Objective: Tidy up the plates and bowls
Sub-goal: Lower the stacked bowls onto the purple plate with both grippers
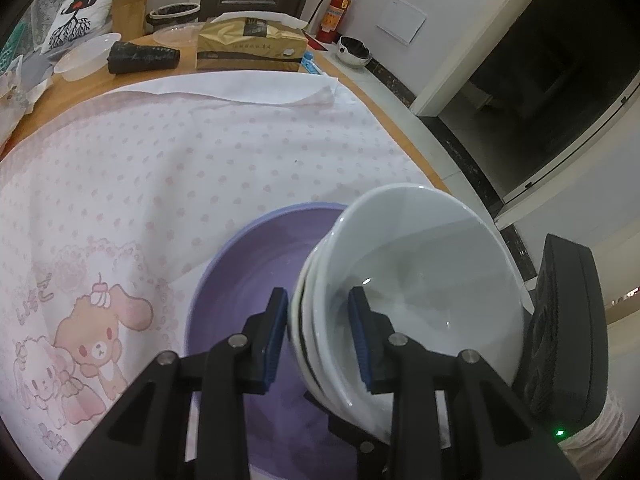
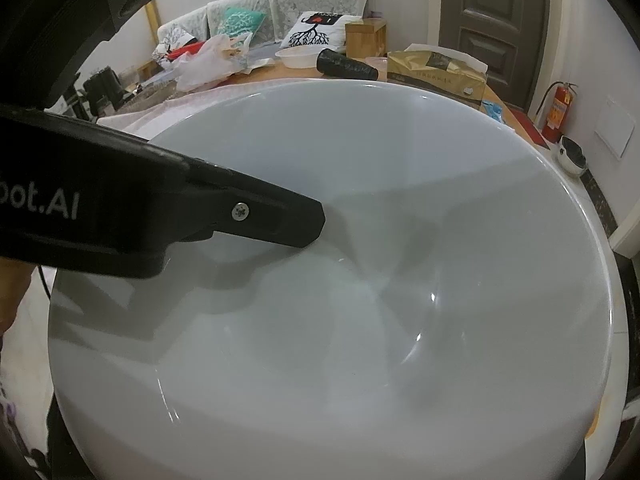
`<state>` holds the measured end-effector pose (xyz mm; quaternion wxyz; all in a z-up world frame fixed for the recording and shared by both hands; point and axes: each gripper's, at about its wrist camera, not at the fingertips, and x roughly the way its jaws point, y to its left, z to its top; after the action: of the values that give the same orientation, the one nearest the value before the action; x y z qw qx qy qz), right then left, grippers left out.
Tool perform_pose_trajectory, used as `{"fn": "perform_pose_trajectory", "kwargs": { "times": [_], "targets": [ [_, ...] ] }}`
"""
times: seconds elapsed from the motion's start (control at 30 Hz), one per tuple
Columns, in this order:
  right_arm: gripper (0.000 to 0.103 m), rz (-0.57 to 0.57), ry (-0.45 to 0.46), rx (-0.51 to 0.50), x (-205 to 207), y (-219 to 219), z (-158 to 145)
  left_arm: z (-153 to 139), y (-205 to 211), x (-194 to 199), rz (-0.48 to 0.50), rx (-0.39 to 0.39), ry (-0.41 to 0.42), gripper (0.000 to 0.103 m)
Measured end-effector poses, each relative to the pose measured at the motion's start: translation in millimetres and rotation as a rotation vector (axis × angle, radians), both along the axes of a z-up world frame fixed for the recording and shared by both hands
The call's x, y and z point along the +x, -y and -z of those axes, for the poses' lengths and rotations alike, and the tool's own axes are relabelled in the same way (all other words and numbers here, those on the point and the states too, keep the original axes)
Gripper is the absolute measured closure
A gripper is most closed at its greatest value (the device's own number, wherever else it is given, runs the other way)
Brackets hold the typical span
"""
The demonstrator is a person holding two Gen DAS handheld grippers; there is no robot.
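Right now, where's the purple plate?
Left wrist view, lower centre: purple plate on the pink tablecloth, under the left gripper, beside the tilted white bowls.

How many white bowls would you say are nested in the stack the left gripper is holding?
3, judging by the rims: the stack of white bowls is tilted over the purple basin, clamped by the left gripper. More may be hidden beneath.

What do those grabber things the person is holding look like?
The left gripper is black plastic with angled linkage arms, silver round rivets and blue ribbed pads on its fingers. In the right wrist view one of its fingers is a black wedge with a silver screw and white letters ending "bot.AI". Beside it sits another black housing with a small green light.
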<state>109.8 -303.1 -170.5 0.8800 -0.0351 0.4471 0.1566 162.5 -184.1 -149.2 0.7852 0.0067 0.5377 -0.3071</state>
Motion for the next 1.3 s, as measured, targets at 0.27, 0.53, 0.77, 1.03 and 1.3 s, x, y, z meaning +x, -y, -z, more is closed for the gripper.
{"fn": "perform_pose_trajectory", "kwargs": {
  "times": [0.27,0.53,0.77,1.03,1.3],
  "targets": [
    [0.001,0.004,-0.010,-0.008,0,0,0,-7,-4,-4,0.001,0.038,0.039,0.065],
    [0.001,0.009,-0.008,-0.020,-4,1,-2,-26,-13,-15,0.002,0.048,0.087,0.063],
    [0.001,0.016,-0.001,-0.026,-13,4,-9,-45,-21,-27,0.005,0.075,0.155,0.048],
    [0.002,0.014,0.044,-0.046,-33,7,-28,-66,-32,-46,0.002,0.057,0.205,0.037],
    [0.002,0.020,0.108,-0.026,-60,13,-60,-90,-48,-66,-0.052,0.068,0.287,0.010]
  ]
}}
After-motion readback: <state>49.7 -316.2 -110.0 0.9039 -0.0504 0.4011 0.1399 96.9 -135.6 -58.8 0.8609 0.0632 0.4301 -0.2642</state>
